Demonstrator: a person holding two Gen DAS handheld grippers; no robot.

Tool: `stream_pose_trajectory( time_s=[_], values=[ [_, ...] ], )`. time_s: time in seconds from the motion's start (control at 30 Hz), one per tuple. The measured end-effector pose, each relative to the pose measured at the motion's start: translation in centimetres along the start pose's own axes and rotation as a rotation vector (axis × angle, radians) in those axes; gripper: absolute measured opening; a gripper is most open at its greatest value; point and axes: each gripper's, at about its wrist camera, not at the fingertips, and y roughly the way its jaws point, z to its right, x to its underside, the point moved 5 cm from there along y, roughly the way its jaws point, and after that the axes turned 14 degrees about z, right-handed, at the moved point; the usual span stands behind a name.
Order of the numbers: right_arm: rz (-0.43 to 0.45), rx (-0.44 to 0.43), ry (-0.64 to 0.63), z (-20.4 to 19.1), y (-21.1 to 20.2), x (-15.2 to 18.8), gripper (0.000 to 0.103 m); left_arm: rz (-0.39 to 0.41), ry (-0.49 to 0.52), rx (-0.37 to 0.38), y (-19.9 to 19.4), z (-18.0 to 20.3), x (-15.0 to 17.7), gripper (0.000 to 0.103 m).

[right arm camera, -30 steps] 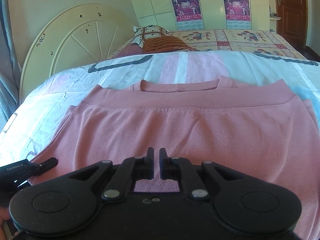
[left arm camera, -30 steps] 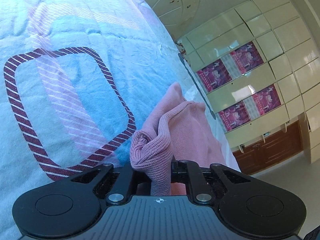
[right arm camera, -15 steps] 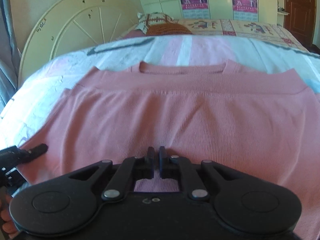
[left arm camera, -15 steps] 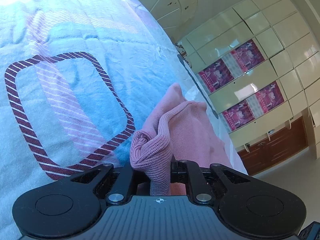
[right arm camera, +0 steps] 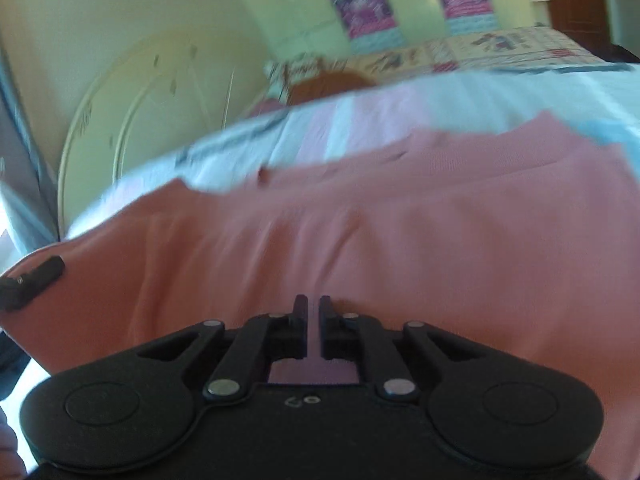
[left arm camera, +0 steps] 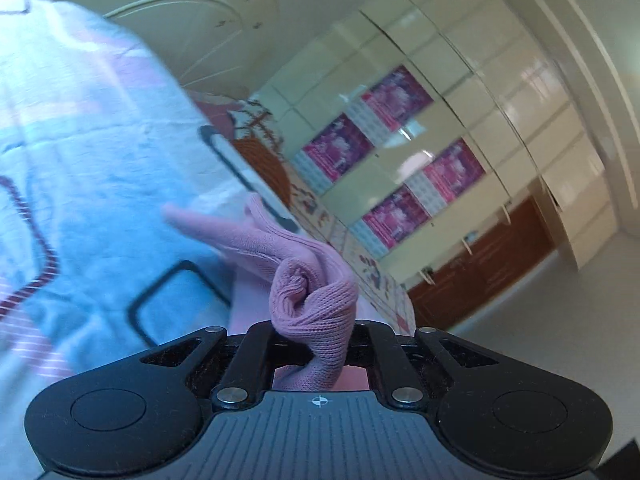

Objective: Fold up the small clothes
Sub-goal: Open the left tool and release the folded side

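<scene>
- My left gripper (left arm camera: 314,330) is clamped on a bunched-up edge of the pink knit top (left arm camera: 308,304); the fabric wads between the fingers and bulges up over them, hiding the tips.
- My right gripper (right arm camera: 313,320) is pinched on the same pink knit top (right arm camera: 400,232), with only a thin strip of cloth showing between its two fingers (right arm camera: 326,312).
- From the right wrist view, the top spreads wide across the bedspread (right arm camera: 400,108) in front of me, its far edge rippled (the picture is blurred, so finer folds are hard to read).
- The tip of my left gripper (right arm camera: 32,282) shows at the top's left edge in that view, touching the fabric.
- The bedspread (left arm camera: 80,160) is pale blue with pink bands and a dark red striped outline.
- Behind it stand a cream round headboard (right arm camera: 132,120) and cream wardrobe doors (left arm camera: 460,120) carrying magenta posters (left arm camera: 452,168).
</scene>
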Motion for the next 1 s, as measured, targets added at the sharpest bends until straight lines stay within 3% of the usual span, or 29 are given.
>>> stream_pose_trajectory(
  time_s=[0.17,0.3,0.37,0.4,0.43,0.47,0.53,0.63,0.7,0.77,0.87,1.0],
  values=[
    [0.167,0.084,0.138,8.5,-7.6,-4.3,0.010,-0.138,0.231,0.112,2.4,10.5,6.3,0.008],
    [0.220,0.138,0.200,14.7,-12.4,-6.4,0.013,-0.326,0.452,0.139,4.2,16.8,15.3,0.009],
    [0.218,0.143,0.238,17.3,-13.7,-6.6,0.023,-0.452,0.615,0.160,4.7,18.8,21.0,0.016],
    [0.218,0.152,0.251,18.4,-14.1,-6.6,0.028,-0.522,0.692,0.187,4.3,19.9,23.5,0.026],
    [0.219,0.161,0.260,19.3,-14.5,-6.5,0.040,-0.522,0.720,0.219,3.3,20.8,24.1,0.033],
    [0.224,0.164,0.270,20.0,-14.8,-6.4,0.046,-0.494,0.701,0.264,2.1,21.6,23.6,0.044],
    [0.224,0.138,0.284,20.7,-15.1,-6.3,0.046,-0.477,0.600,0.290,0.7,21.6,21.2,0.050],
    [0.194,0.062,0.284,20.2,-14.1,-6.2,0.045,-0.364,0.489,0.204,0.7,19.0,14.9,0.051],
    [0.158,0.006,0.267,19.0,-13.0,-6.0,0.045,-0.297,0.499,0.120,1.3,16.2,11.6,0.051],
    [0.109,-0.029,0.235,17.5,-11.0,-5.8,0.045,-0.283,0.512,0.020,2.8,12.7,9.2,0.051],
    [0.041,-0.034,0.175,16.2,-8.2,-5.3,0.045,-0.302,0.490,-0.052,4.2,8.9,7.8,0.051],
    [-0.047,-0.028,0.100,15.1,-5.8,-4.2,0.044,-0.353,0.494,-0.072,4.5,6.2,9.4,0.051]
  ],
)
